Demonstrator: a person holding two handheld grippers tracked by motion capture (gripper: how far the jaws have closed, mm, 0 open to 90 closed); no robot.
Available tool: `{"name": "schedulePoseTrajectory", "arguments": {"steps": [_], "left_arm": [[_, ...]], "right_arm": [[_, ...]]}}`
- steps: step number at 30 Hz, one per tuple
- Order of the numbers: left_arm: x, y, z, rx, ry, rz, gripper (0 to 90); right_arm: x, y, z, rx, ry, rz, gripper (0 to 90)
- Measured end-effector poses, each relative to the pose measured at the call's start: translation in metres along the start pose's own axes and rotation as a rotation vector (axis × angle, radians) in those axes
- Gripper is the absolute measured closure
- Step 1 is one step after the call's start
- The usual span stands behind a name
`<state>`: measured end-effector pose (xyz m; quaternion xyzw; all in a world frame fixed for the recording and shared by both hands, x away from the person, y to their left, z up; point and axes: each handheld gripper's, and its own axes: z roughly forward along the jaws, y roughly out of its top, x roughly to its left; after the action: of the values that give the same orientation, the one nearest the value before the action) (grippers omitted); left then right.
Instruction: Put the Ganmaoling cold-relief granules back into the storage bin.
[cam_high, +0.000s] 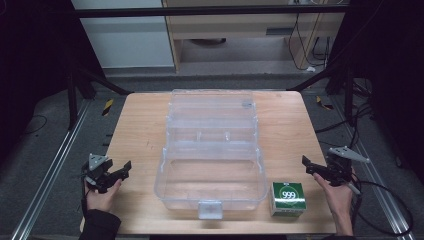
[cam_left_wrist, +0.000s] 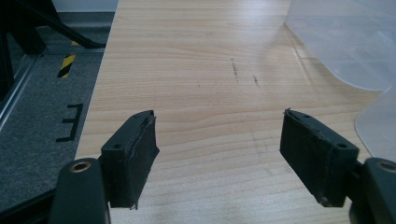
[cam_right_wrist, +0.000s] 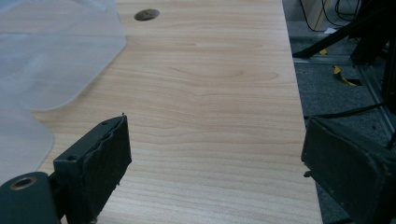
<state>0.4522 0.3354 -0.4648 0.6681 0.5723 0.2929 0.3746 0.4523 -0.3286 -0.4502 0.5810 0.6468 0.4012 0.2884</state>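
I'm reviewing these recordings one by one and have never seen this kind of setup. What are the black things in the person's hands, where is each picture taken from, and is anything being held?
A person holds a hand-operated two-jaw tool in each hand: the left gripper and the right gripper. The high view looks down from above the person's side of the wooden table. The other two pictures come from cameras riding on each gripper, looking along its black jaws. On the table stand an open clear plastic box, lid folded back, and a small green and white carton marked 999, near the right gripper. Both grippers are open with bare wood between the jaws; nothing is held.
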Motion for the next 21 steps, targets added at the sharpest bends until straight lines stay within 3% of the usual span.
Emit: {"name": "schedulePoseTrajectory", "arguments": {"steps": [6, 14, 17, 21], "left_arm": [[-0.003, 0.001, -0.002, -0.007, -0.011, 0.008, 27.6], [-0.005, -0.002, -0.005, -0.002, -0.019, 0.004, 28.4], [-0.005, -0.004, -0.006, 0.002, -0.024, -0.008, 29.3], [-0.005, -0.004, -0.005, 0.013, -0.027, -0.010, 30.7]], "right_arm": [[0.005, 0.010, -0.011, -0.036, 0.060, -0.011, 5.7], [0.021, 0.030, -0.027, -0.057, 0.117, -0.099, 7.2], [0.027, 0.038, -0.033, -0.070, 0.145, -0.103, 8.1], [0.032, 0.048, -0.037, -0.066, 0.167, -0.146, 8.4]]}}
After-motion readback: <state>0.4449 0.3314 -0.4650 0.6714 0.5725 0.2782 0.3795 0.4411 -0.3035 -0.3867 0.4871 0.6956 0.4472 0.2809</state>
